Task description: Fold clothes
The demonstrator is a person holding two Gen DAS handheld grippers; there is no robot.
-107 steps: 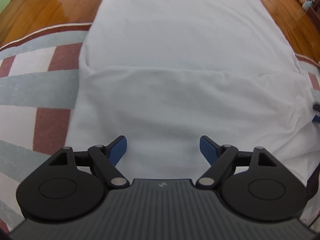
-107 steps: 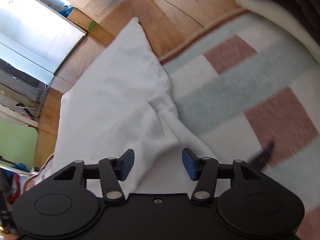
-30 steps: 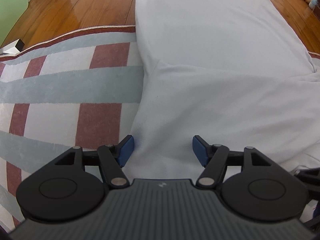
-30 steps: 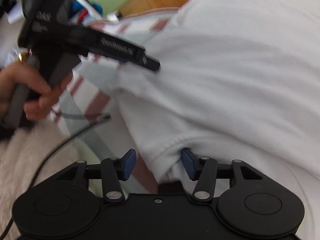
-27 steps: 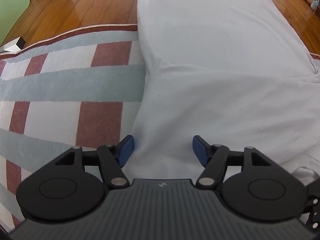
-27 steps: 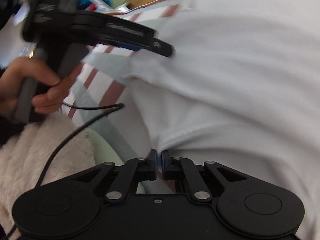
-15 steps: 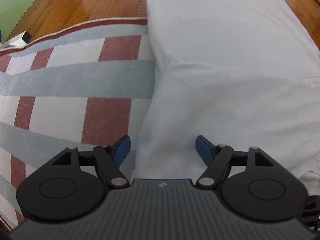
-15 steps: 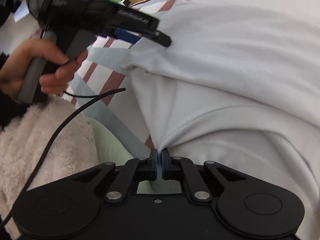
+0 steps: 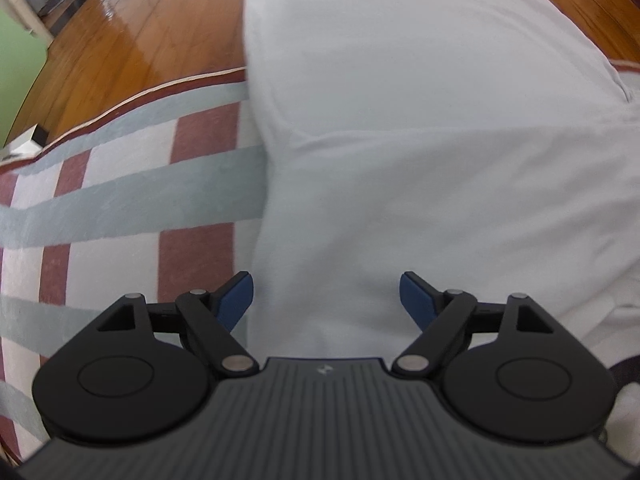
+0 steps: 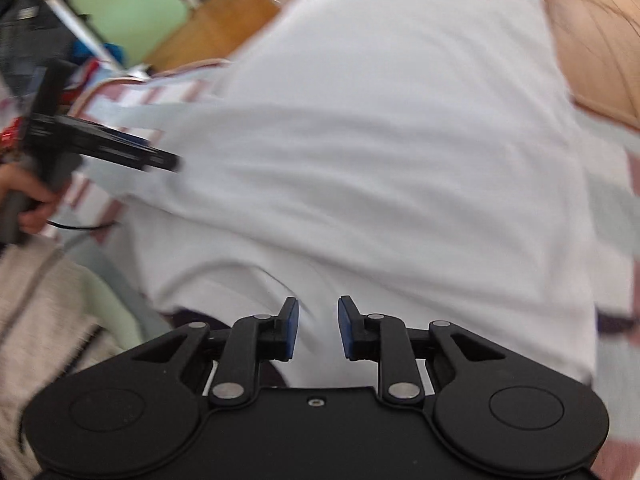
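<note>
Both tools' jaws are opening over the white garment (image 9: 420,184) (partly folded), neither gripping it.

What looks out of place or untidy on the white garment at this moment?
The white garment lies partly off the striped rug, its far end on the wooden floor. Its near collar edge is bunched and wrinkled rather than flat.

- One white garment (image 9: 420,184), spread across the far edge of the rug and out onto the wooden floor.
- One striped rug (image 9: 120,208).
- Two grippers: the left gripper (image 9: 326,300) and the right gripper (image 10: 318,330).
- One hand (image 10: 28,200) in view, on the left gripper's handle.
- One black cable (image 10: 76,225), beside that hand.
</note>
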